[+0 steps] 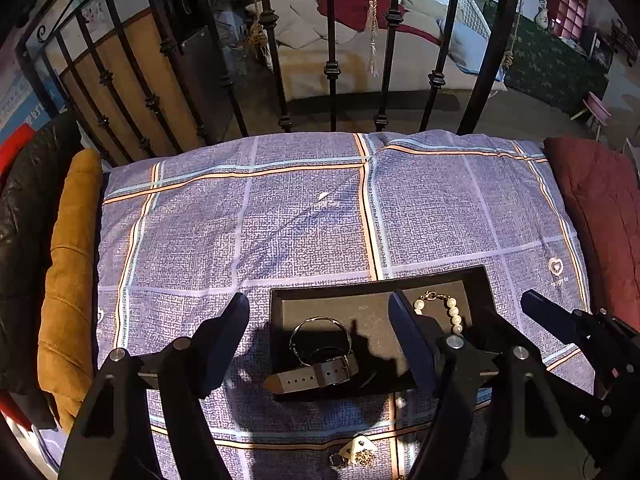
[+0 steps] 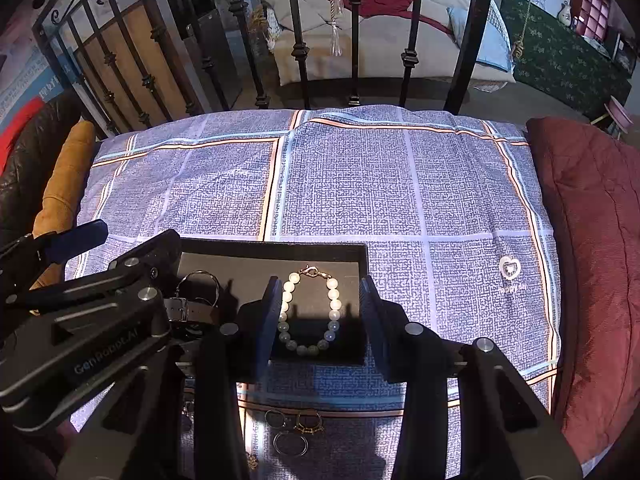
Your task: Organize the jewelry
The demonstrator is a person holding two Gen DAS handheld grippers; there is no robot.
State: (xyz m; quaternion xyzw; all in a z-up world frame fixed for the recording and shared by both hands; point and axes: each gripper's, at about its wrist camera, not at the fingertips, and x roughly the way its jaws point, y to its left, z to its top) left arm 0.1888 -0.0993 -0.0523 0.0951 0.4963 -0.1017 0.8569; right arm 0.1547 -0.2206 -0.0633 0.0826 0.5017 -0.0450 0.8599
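A black tray (image 1: 360,286) (image 2: 280,247) lies on the blue checked bedcover. In it lie a watch with a grey strap (image 1: 320,360) (image 2: 192,300) and a pearl bracelet (image 1: 454,314) (image 2: 308,312). My left gripper (image 1: 320,344) is open and empty, its fingers either side of the watch, above the tray. My right gripper (image 2: 320,316) is open and empty, its fingers either side of the bracelet. Loose rings (image 2: 296,428) and a small tagged gold piece (image 1: 360,454) lie on the cover in front of the tray.
A black iron bed rail (image 1: 332,60) stands behind the cover. A mustard cushion (image 1: 68,280) lies at the left and a dark red quilt (image 2: 592,260) at the right. The right gripper shows at the right edge of the left wrist view (image 1: 560,320).
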